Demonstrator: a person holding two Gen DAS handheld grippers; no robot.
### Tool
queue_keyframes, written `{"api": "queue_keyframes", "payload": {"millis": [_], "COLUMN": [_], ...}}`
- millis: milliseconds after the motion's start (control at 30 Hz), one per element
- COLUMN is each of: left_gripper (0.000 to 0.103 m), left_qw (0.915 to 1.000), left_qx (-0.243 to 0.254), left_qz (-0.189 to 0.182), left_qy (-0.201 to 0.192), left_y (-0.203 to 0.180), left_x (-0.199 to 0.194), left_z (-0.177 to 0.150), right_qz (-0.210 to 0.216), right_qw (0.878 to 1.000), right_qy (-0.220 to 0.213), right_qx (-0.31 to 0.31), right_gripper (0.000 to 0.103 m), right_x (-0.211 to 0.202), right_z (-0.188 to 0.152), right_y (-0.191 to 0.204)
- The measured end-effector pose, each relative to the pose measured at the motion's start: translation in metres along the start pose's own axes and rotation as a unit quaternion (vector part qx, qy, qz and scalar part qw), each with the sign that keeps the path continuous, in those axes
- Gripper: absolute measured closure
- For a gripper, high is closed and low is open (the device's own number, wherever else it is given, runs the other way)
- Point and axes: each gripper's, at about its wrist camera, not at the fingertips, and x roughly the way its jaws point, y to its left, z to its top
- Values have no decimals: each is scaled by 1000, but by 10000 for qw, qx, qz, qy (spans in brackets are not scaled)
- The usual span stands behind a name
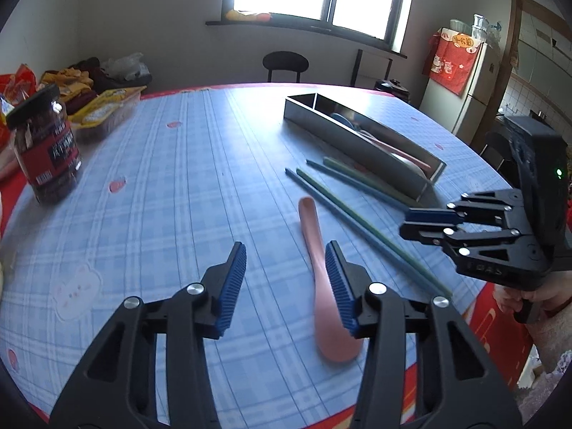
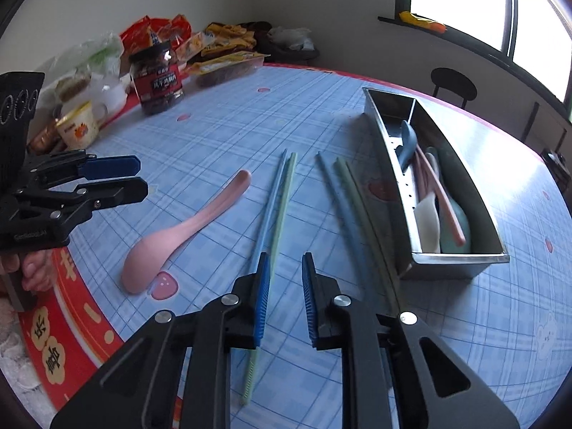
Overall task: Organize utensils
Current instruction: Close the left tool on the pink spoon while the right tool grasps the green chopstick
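Plaid tablecloth bears pink spoon just beside spread, empty left gripper.

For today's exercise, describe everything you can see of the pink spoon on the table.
The pink spoon is one piece, matte like plastic, with a rounded bowl and a long, slightly curved handle. It lies flat on the checked tablecloth, bowl near the table's edge, handle pointing towards the far side, left of the chopsticks and apart from them. In the left wrist view the left gripper hovers open beside it.
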Motion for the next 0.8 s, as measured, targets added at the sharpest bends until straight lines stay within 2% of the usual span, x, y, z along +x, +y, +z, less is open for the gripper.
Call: {"api": "queue_keyframes", "payload": {"millis": [200,667,800], "left_gripper": [56,57,57], "left_qw": [9999,9987,9973], "left_qx": [-16,-39,-80], "left_qz": [-138,-407,-564], "left_qy": [89,304,455], "left_y": [-3,-7,-7], "left_x": [3,12,16], "left_z": [-11,-16,-18], "right_qz": [-99,-193,-154], "right_qw": [9995,9994,9996], "right_qy": [186,254,242], "right_qx": [-247,-156,22], "right_gripper": [85,86,94], "right_x": [12,27,27], "right_z": [4,6,7], "right_y": [14,7,1]}}
